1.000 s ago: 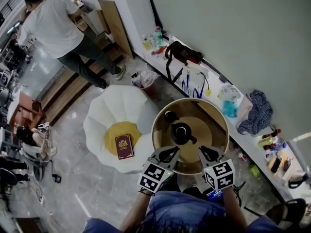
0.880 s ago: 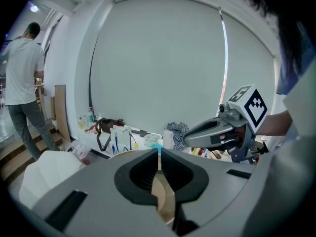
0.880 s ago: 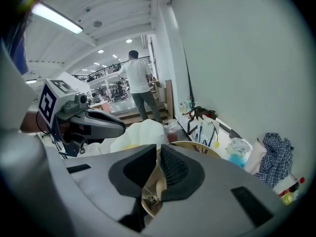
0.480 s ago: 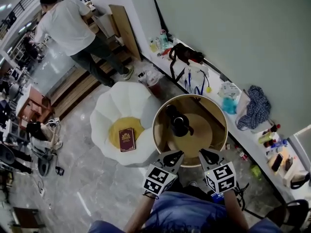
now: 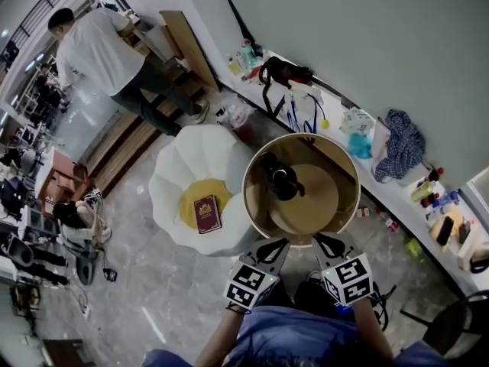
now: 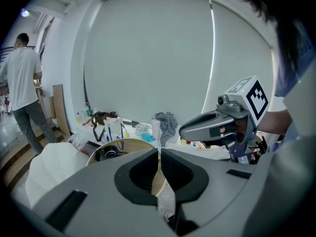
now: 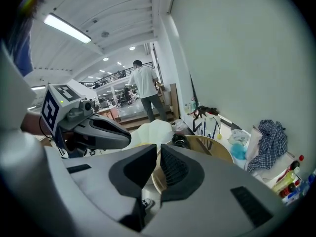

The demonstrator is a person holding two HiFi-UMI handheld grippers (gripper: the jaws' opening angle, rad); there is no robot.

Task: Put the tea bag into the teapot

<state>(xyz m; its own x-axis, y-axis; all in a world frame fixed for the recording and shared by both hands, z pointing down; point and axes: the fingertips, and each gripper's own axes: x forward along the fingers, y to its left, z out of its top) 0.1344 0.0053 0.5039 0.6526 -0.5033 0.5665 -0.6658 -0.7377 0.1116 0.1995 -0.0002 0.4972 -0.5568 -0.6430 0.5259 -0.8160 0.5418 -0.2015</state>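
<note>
A black teapot [image 5: 280, 182] stands on the far left part of a round wooden table [image 5: 345, 205]. I see no tea bag in any view. My left gripper [image 5: 273, 248] and right gripper [image 5: 327, 243] hang side by side just short of the table's near rim, both pointing at it. The left gripper [image 6: 159, 151] has its jaws together with nothing between them. The right gripper [image 7: 158, 149] shows only a thin slit between its jaws, also bare. The teapot [image 6: 107, 153] lies ahead and left of the left jaws; in the right gripper view the teapot [image 7: 178, 140] sits just beyond the tips.
A white petal-shaped seat [image 5: 182, 176] with a yellow centre and a dark red book [image 5: 206, 213] stands left of the table. A cluttered white shelf [image 5: 367, 167] runs along the wall behind. A person [image 5: 95, 52] in a white shirt stands far off at upper left.
Both grippers have drawn back from over the table's near edge to just short of its rim. The view has shifted a little; the distant person has moved slightly.
</note>
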